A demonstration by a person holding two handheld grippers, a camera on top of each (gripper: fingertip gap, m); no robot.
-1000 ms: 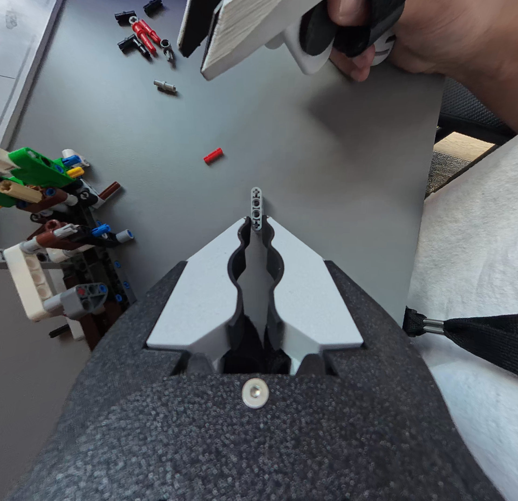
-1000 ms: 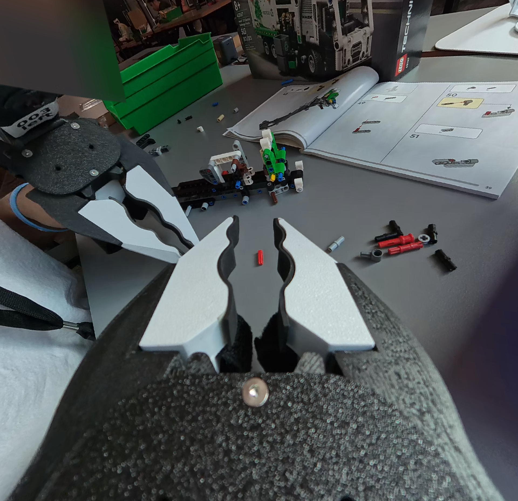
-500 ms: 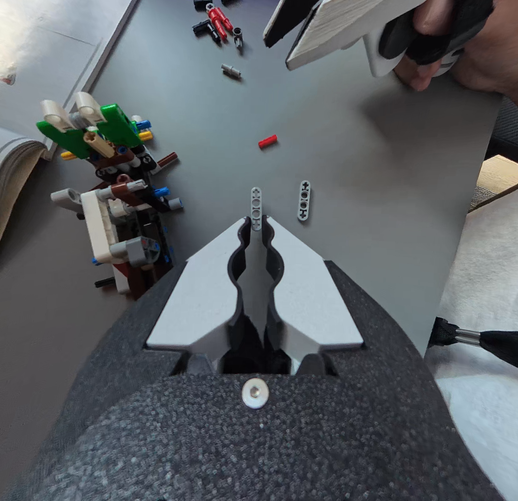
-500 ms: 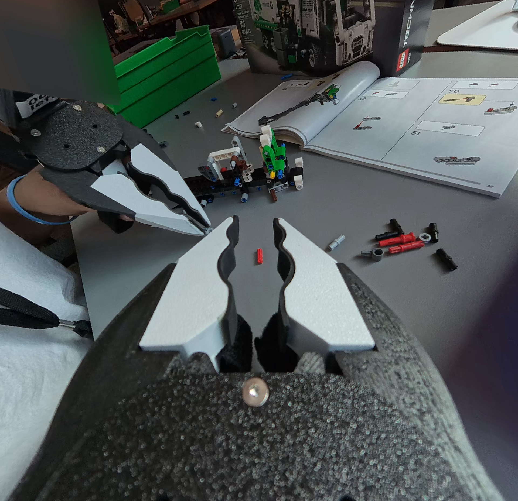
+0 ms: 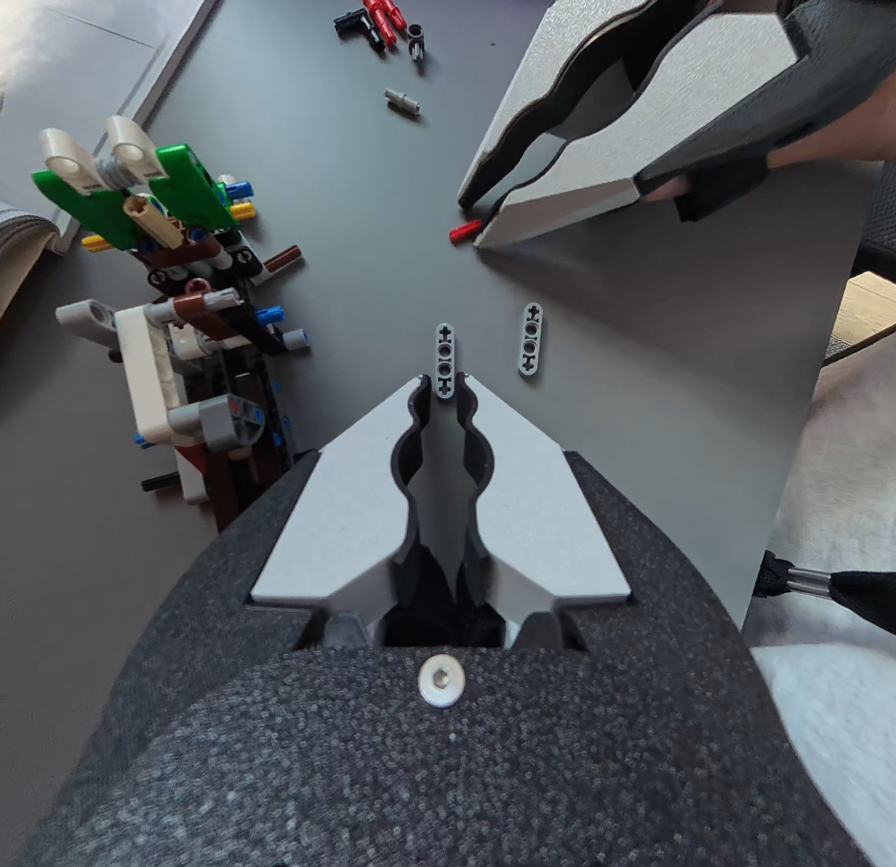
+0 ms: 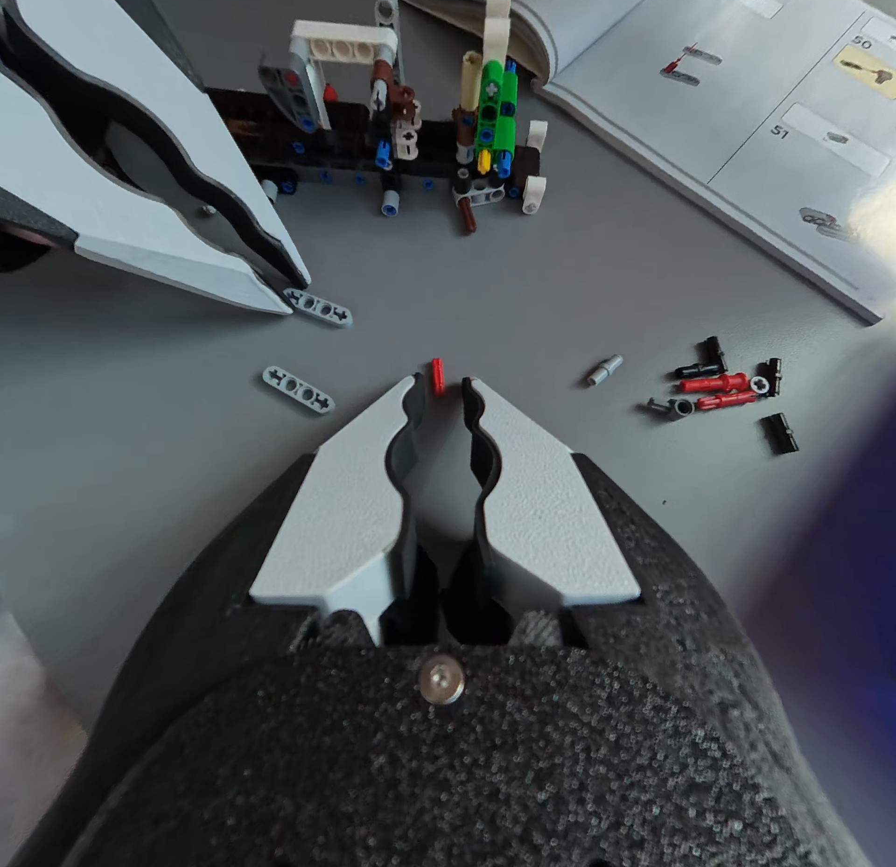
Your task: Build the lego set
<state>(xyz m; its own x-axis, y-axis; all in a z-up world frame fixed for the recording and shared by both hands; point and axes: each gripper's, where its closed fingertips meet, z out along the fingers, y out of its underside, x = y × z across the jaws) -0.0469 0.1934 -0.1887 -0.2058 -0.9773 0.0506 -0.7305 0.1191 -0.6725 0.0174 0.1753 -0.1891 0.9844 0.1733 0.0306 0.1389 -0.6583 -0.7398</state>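
Our left gripper [image 5: 444, 383] sits low over the grey table [image 5: 630, 359], its jaws narrow and pinching the near end of a grey beam [image 5: 444, 359] that sticks out past the tips. A second grey beam [image 5: 530, 338] lies flat just to its right, apart from it. In the right wrist view the same held beam [image 6: 320, 307] pokes from the left gripper's tips [image 6: 291, 296] at the far left, and the loose beam [image 6: 298, 389] lies nearer to us.

Our right gripper [image 6: 440, 383] is down at the table with its jaws set narrowly apart, the red pin [image 6: 438, 377] standing between the tips. We cannot tell whether the pads touch it. In the left wrist view that pin [image 5: 464, 231] shows at the right gripper's tips [image 5: 472, 223], far and to the right.

The half-built model [image 6: 402, 131] stands at the far side, with green, white, brown and blue parts on a dark frame. The open manual [image 6: 727, 92] lies to its far right. A small heap of red and black pins [image 6: 717, 390] and a grey pin [image 6: 604, 369] lie to the right of our right gripper.
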